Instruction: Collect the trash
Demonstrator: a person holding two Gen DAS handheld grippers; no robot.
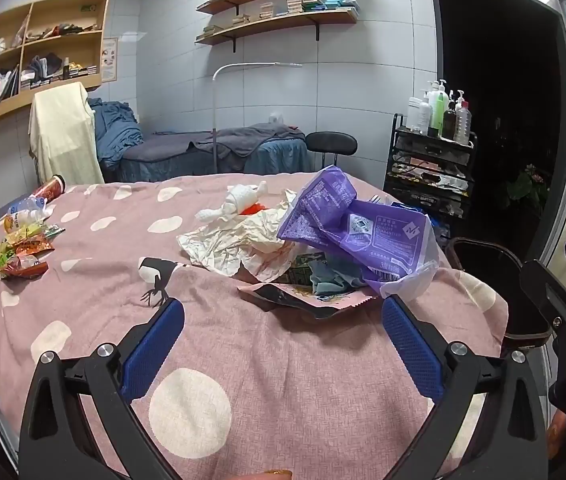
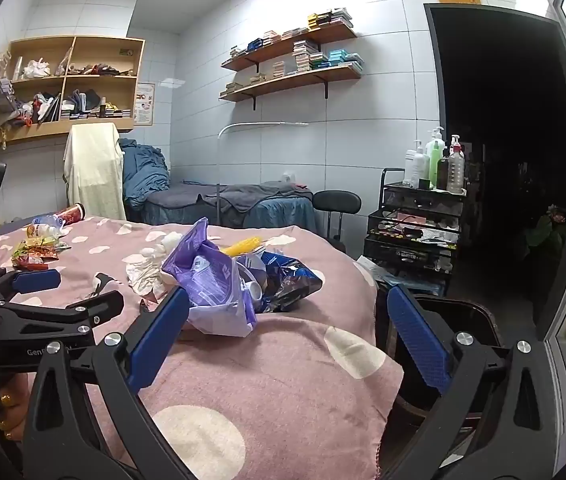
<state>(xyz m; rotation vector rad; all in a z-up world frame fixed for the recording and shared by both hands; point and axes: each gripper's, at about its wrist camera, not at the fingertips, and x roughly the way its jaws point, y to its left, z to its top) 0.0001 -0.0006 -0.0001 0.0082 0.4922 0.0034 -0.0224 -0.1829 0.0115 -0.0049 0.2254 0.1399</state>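
A heap of trash lies on a pink spotted blanket (image 1: pixel 243 360): a purple plastic bag (image 1: pixel 347 224), crumpled white paper (image 1: pixel 227 240), a white tissue wad (image 1: pixel 239 200) and a flat wrapper (image 1: pixel 303 300). In the right wrist view the purple bag (image 2: pixel 211 280) lies beside a blue foil bag (image 2: pixel 287 276) and a yellow item (image 2: pixel 243 246). My left gripper (image 1: pixel 283 314) is open and empty, just short of the heap. My right gripper (image 2: pixel 287 308) is open and empty, to the right of the left one. A dark bin (image 2: pixel 455 324) stands beside the bed at right.
Snack wrappers (image 1: pixel 23 256), a plastic bottle (image 1: pixel 27 210) and a red cup (image 1: pixel 51 190) lie at the blanket's far left. A black trolley with bottles (image 1: pixel 431 160), a stool (image 1: pixel 331 144) and a massage bed (image 1: pixel 211 152) stand behind.
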